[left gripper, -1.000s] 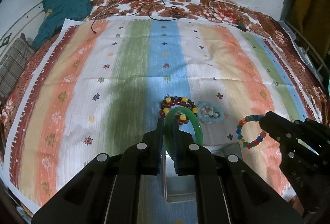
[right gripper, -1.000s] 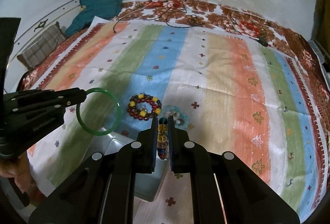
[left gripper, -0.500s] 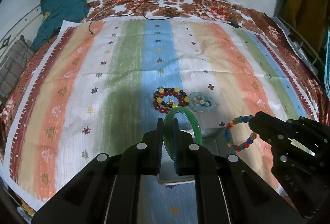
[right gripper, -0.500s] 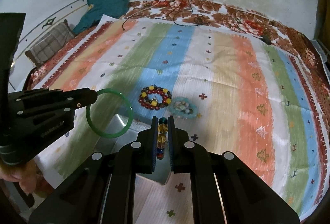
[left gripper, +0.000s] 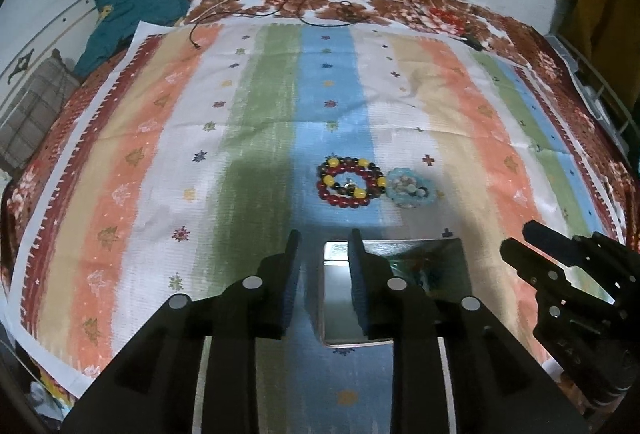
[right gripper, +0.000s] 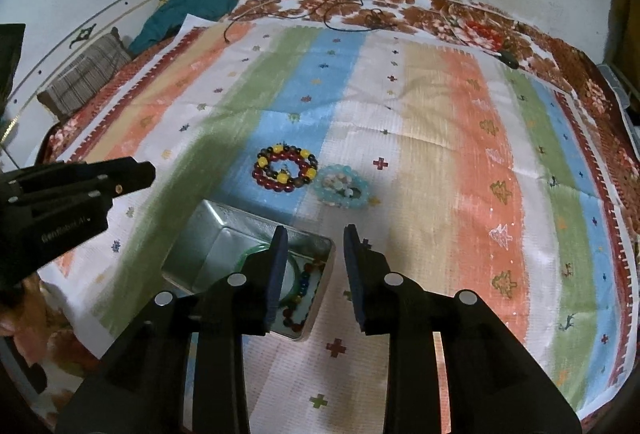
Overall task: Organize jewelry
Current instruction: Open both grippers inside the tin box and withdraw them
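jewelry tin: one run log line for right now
left gripper: open | right gripper: open | tin: green bangle, multicolor bracelet | cloth: red-yellow bracelet, aqua bracelet

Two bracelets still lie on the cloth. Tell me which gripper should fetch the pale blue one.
Probably right. The right gripper is open with the pale blue bracelet just ahead of it. The left gripper points nearer the red-and-yellow bracelet.

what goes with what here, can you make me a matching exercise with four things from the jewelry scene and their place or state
Things:
1. green bangle
2. red and yellow bead bracelet
3. pale blue bracelet
4. left gripper

Places or states:
A. on the cloth, right of the red and yellow beads
B. open, holding nothing
C. inside the metal tin
D. on the blue stripe, beyond the tin

Pairs: 1-C, 2-D, 3-A, 4-B
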